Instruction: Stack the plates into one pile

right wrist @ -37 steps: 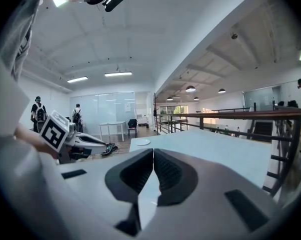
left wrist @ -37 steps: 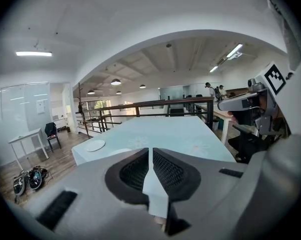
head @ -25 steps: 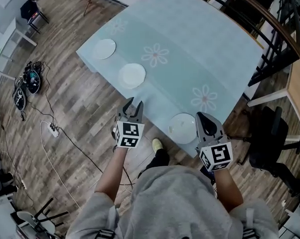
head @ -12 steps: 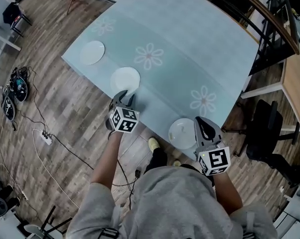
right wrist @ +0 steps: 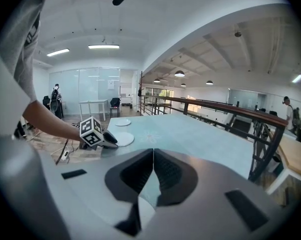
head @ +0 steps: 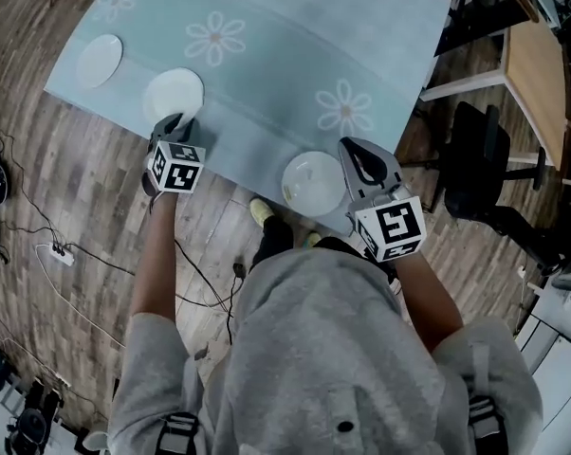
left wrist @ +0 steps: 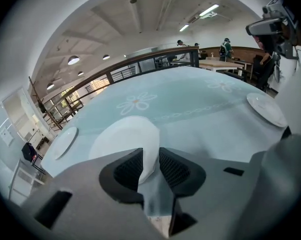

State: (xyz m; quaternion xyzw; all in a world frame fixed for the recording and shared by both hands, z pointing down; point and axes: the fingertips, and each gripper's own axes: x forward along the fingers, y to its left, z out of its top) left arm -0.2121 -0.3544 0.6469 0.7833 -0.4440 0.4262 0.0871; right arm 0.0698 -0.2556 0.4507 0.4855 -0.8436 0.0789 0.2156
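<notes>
Left gripper [head: 174, 123] at the near rim of the middle plate [head: 172, 91], pointing slantwise down at it; left gripper view: the plate's near rim sits in the gap between the two pads [left wrist: 126, 170], nearer the left-hand pad, with a strip of blue cloth showing between the rim and the other pad; jaws apart, have just been closing in on the rim, no squeeze on it visible; middle plate flat on the table [head: 295, 55], close to the table's near edge

Second plate [head: 100, 60] to the left of the middle plate and a little farther back, well apart from it, by the table corner; third plate [head: 312, 182] well to the right of the middle plate, also at the near edge, flat

Right gripper [head: 359, 154] far to the right of the middle plate, just beside the third plate's right rim; right gripper view: jaws clenched, tips meeting, nothing gripped between them; that view looks across the cloth toward the middle plate, left gripper seen at its rim
</notes>
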